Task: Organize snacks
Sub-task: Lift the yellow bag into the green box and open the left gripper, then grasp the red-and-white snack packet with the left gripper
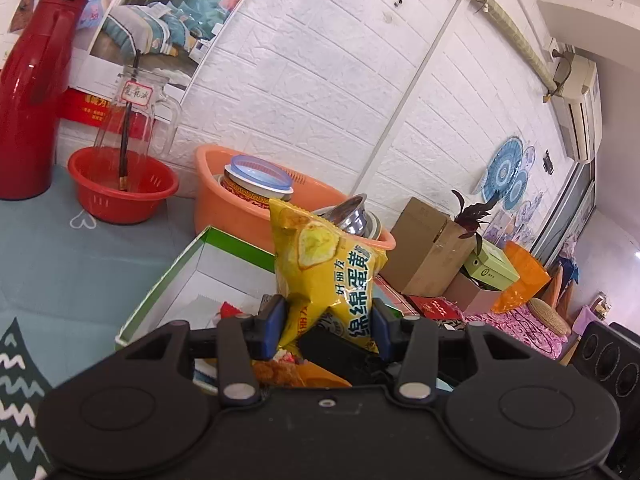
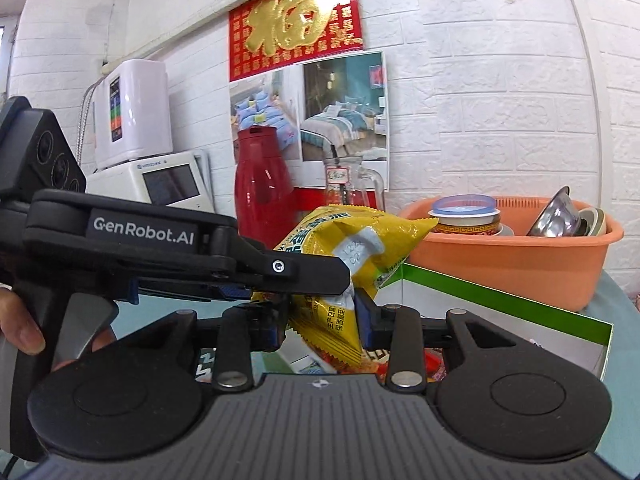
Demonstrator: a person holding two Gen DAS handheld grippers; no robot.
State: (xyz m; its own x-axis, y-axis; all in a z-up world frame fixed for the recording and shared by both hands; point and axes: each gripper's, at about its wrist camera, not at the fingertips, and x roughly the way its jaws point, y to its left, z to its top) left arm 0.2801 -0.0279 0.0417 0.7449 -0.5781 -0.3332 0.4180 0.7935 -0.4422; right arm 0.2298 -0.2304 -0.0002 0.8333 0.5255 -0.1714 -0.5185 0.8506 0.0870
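Left gripper (image 1: 328, 320) clamped on the lower end of yellow snack bag (image 1: 324, 276), bag upright above the green-edged white box (image 1: 168, 276). Right gripper (image 2: 322, 330) pinches the same bag's other end, left gripper crossing just beside it. Behind the box: orange basin (image 1: 224, 204) holding bowls; farther left, red colander (image 1: 120, 192), red thermos (image 1: 32, 96).

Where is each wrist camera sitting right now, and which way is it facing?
Left wrist: behind the left claw, facing the brick wall over the green-edged box; claw shut on the yellow snack bag.
Right wrist: behind the right claw, also shut on the bag, facing the same wall; the left claw and left hand show at left.
Shared: bag, box, orange basin, red thermos.
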